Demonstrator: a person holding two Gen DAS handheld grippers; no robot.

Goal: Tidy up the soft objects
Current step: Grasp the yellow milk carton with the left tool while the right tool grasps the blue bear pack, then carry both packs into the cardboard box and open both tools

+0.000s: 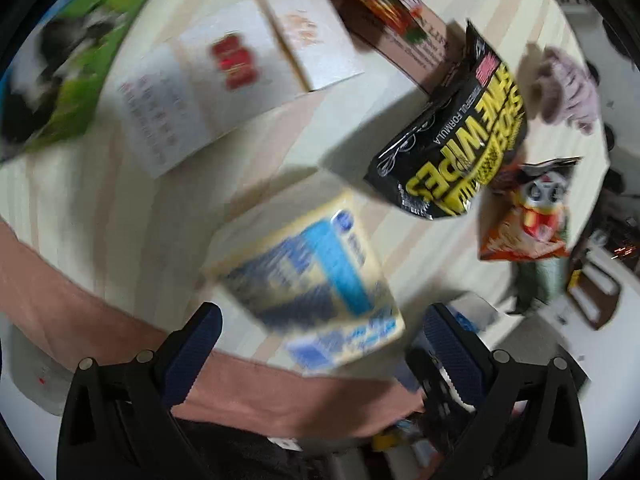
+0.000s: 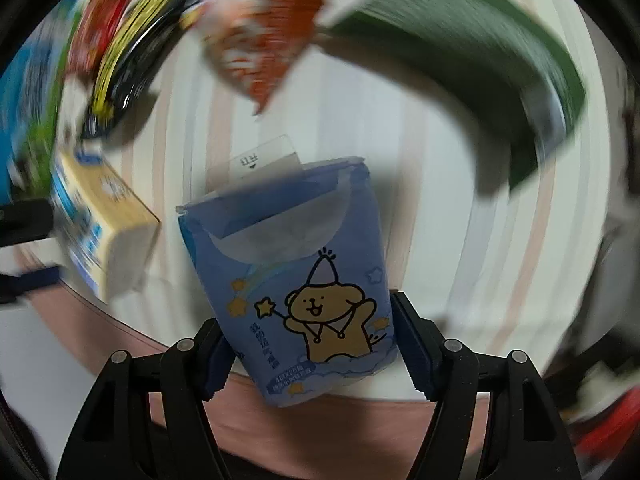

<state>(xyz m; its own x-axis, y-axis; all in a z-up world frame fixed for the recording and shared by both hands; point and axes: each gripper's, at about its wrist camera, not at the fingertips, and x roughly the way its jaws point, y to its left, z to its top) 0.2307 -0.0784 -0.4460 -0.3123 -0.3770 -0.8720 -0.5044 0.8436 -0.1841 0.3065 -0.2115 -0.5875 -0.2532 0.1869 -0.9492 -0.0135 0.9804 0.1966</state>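
My right gripper (image 2: 308, 344) is shut on a blue tissue pack with a cartoon bear (image 2: 304, 280) and holds it over the striped cloth. My left gripper (image 1: 320, 328) is open; a blurred yellow-and-blue box (image 1: 312, 280) lies just ahead of its fingers, between them, not gripped. That box also shows at the left of the right wrist view (image 2: 104, 220). A black-and-yellow wipes pack (image 1: 456, 140) leans on a white box. An orange snack bag (image 1: 524, 220) lies to its right. A pale purple soft toy (image 1: 568, 88) lies far right.
A white booklet box (image 1: 224, 76) and a green-and-black bag (image 1: 52, 68) lie at the left. A red packet on a brown box (image 1: 400, 8) is at the back. A dark green box (image 2: 480, 48) is upper right. The table edge (image 1: 120, 312) runs close in front.
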